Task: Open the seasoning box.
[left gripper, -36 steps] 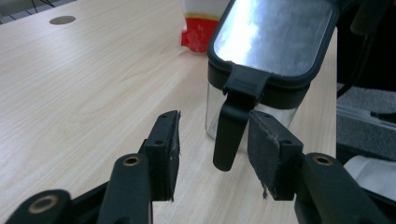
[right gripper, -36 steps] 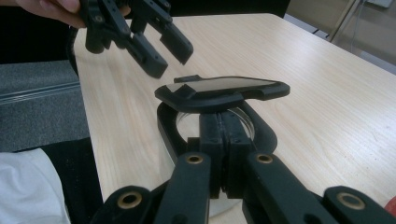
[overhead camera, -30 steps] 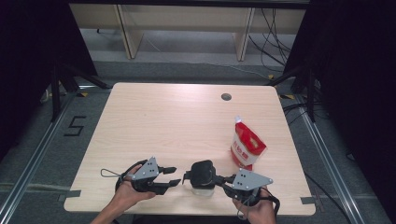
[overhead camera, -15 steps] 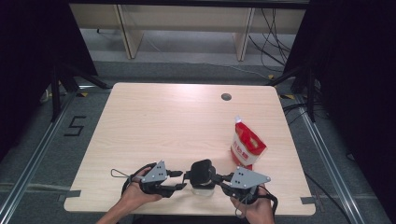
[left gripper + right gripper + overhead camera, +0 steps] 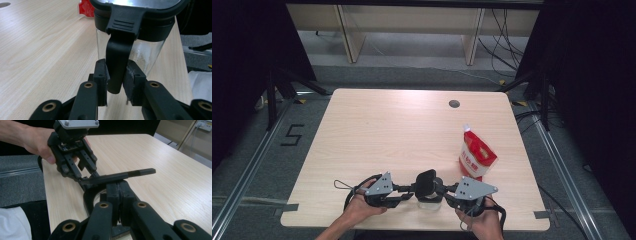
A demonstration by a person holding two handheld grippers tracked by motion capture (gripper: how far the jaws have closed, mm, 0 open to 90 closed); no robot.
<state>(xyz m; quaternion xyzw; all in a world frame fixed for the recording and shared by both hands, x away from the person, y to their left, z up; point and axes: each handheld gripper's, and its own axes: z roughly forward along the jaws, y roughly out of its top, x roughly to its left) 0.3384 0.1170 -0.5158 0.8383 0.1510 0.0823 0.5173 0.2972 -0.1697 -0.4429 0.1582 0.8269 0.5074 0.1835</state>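
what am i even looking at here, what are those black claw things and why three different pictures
A person sits at a wooden table holding a hand tool in each hand: each is a gripper with two black jaws and a small camera on it. One picture comes from a camera fixed above, looking down on the table. The other two come from the cameras riding on the grippers, so you look along the jaws.

Between them stands a clear glass jar with a black lid. The left gripper has its jaws closed on the lid's black clip. The right gripper is shut on the jar's black rim from the other side. A red and white pouch stands farther back on the right.
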